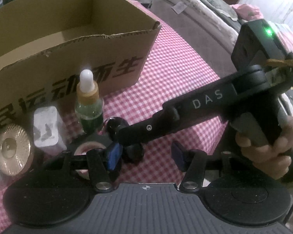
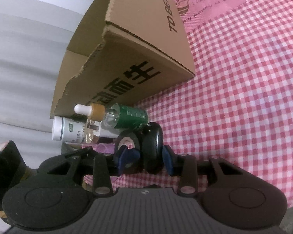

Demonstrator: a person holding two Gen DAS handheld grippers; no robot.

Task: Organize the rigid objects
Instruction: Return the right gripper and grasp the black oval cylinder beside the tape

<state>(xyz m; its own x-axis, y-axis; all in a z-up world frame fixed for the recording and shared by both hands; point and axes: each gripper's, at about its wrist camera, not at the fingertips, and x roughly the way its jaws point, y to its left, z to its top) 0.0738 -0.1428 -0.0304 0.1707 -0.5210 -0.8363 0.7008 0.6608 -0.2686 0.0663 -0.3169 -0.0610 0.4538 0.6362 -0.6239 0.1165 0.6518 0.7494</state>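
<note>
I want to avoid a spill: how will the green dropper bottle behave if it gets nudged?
The green dropper bottle stands upright, tall and narrow with a bulb cap, so it probably tips easily. Its round body would likely roll on the checked cloth. It looks like clear glass, so possibly fragile and slippery.

1. A home, most likely a bedroom or living room.
2. A pink-and-white gingham cloth covers the surface across the middle of the left wrist view.
3. Folded blankets lie piled at the upper right of that view.
4. An open cardboard box, a green dropper bottle and a white bottle are household clutter.
</note>
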